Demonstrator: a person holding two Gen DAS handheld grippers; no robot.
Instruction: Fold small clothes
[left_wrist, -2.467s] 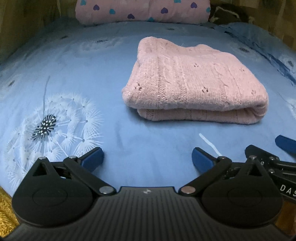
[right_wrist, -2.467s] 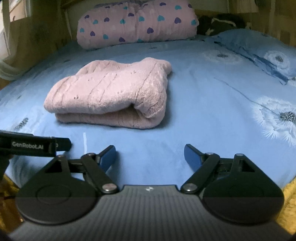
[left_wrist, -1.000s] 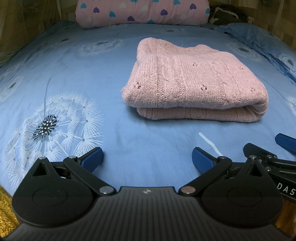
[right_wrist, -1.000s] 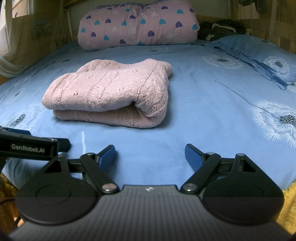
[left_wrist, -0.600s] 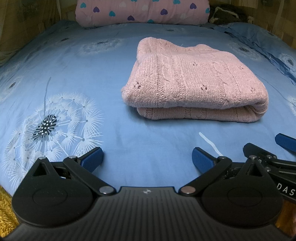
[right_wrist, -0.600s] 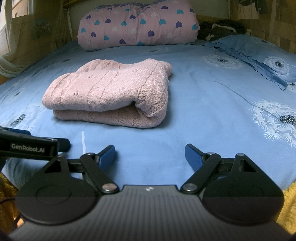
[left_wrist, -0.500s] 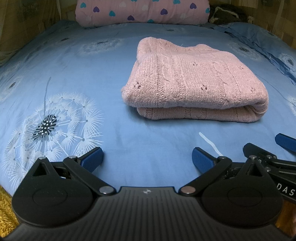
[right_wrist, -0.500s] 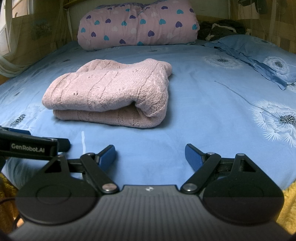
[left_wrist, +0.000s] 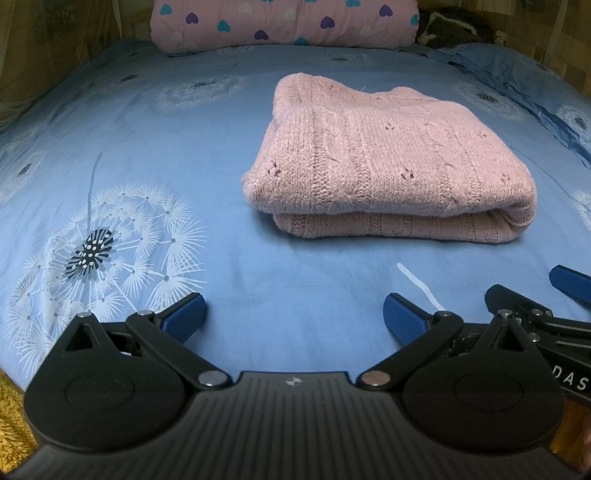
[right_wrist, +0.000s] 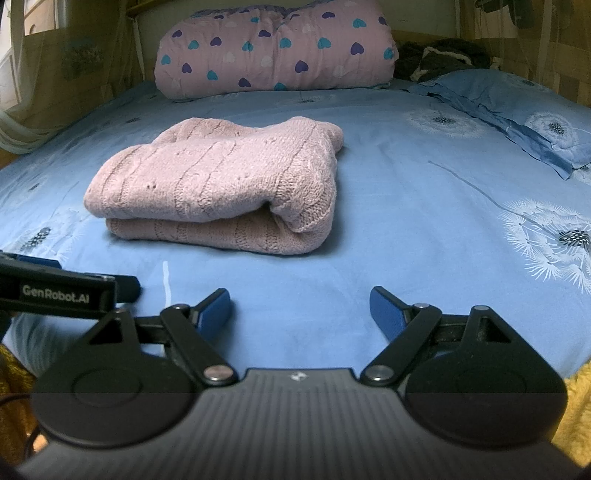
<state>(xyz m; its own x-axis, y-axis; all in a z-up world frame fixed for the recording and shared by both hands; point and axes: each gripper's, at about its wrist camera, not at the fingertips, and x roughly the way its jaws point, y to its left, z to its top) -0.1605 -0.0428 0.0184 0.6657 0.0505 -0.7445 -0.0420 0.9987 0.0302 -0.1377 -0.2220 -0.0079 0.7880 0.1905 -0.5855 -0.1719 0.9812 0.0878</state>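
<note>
Sweater (left_wrist: 388, 166) and both claws unmoved since earlier.

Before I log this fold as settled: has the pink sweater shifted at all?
No. The pink sweater sits where it did against the dandelion print and heart quilt.

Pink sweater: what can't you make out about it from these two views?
- Pink sweater underside and inner layers: both views, hidden by its own top fold.
- Its far edge: right wrist view, hidden behind the raised fold.
- Sleeves: neither view shows them; presumably tucked inside.
- Dark bundle beside the heart-print quilt: too dim to identify.
</note>
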